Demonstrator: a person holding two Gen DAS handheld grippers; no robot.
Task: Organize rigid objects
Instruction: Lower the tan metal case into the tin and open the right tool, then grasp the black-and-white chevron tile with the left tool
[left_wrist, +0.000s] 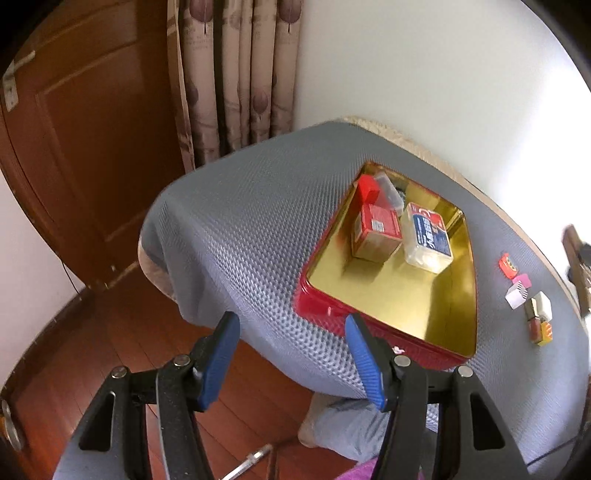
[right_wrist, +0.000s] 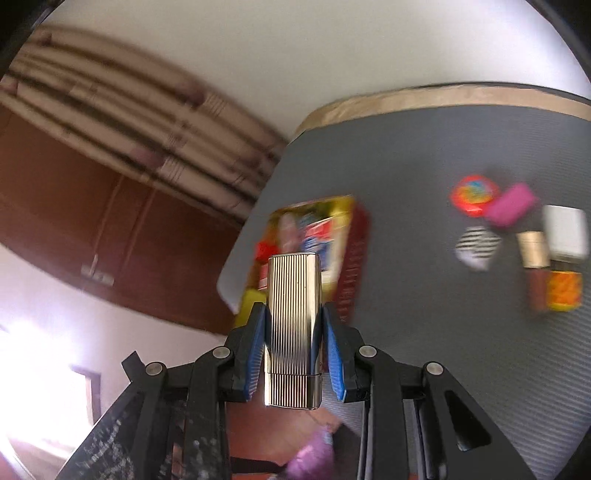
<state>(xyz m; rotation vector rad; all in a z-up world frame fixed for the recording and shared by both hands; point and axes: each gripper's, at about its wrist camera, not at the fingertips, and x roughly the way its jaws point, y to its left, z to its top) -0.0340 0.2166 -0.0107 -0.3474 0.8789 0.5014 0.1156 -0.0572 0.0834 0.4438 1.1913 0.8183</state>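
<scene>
Right gripper (right_wrist: 293, 332): jaws clamped on a ribbed gold case (right_wrist: 293, 314), held lengthwise so it can drop flat into the tin (left_wrist: 391, 295), which shows blurred just behind it. Left gripper (left_wrist: 291, 354): jaws apart, nothing between them, hovering at the tin's near corner, probably to steady it. Tin already holds boxes (left_wrist: 376, 229). More small items (right_wrist: 517, 236) lie on the table (left_wrist: 240, 240) beside the tin, not yet sorted
</scene>
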